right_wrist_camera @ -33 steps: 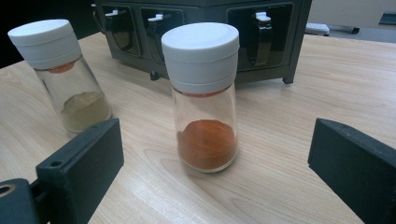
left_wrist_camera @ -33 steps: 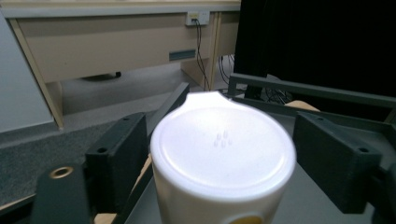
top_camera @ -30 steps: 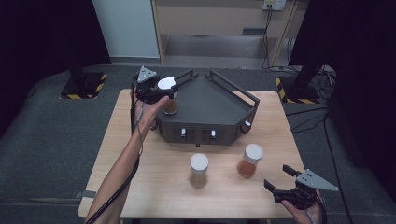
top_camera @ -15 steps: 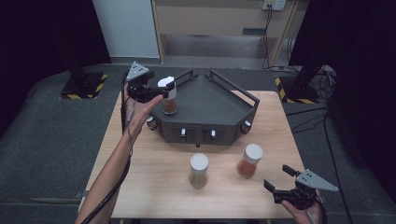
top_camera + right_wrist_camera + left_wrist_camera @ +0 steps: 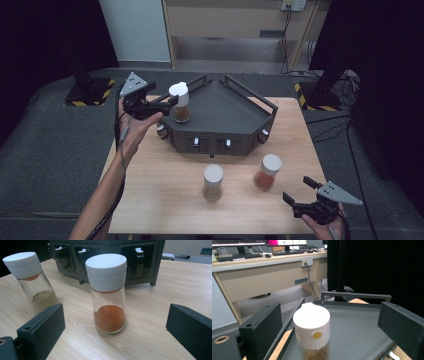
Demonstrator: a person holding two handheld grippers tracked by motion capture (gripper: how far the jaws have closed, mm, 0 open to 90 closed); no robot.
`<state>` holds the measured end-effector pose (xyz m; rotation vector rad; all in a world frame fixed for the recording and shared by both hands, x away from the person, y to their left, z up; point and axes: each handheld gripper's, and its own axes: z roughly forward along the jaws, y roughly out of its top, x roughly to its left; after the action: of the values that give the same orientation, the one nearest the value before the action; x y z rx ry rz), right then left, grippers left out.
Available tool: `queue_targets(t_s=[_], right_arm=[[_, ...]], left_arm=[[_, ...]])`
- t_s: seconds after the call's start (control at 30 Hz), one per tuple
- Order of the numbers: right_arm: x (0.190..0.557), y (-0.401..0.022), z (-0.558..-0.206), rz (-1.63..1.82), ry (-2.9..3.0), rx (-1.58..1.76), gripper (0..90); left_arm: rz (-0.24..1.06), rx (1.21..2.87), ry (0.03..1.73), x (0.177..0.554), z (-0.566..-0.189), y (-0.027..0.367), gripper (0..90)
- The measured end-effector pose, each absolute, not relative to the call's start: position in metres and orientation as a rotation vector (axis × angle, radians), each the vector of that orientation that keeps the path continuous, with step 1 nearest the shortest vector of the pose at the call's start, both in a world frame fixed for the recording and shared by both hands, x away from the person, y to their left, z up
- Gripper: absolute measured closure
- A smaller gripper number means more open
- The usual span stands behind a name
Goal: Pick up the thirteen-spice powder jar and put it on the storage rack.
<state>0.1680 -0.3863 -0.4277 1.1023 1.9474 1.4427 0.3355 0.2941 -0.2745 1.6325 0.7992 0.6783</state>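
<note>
Wooden table [image 5: 165,200] from high: my left gripper [image 5: 167,102] has drawn back from the brown spice jar [image 5: 180,102] now standing on the dark rack [image 5: 225,107]; two jars wait. Left gripper view: jaws, just opening, flank that jar without touching. Right gripper view: jaws apart before the orange jar [image 5: 108,292].

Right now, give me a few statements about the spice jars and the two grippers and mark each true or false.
1. A spice jar stands on the dark rack. True.
2. The left gripper is clamped on that jar. False: its jaws have just been opening and stand apart from the jar between them.
3. Three jars wait on the wooden table. False: two, a pale-powder jar and an orange-powder jar.
4. The right gripper is open and holds nothing. True.
</note>
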Motion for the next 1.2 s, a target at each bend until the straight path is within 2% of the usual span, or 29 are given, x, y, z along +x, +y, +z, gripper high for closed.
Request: queue_targets(t_s=[0.63,1.2], right_arm=[[0.168,-0.386,-0.428,1.443,1.944,1.097,3.2],[0.169,-0.385,-0.429,1.446,1.944,1.108,4.4]], left_arm=[[0.674,1.642,0.729,0.29,-0.3,0.318,4.6],[0.659,1.62,0.732,0.256,-0.341,0.337,4.5]])
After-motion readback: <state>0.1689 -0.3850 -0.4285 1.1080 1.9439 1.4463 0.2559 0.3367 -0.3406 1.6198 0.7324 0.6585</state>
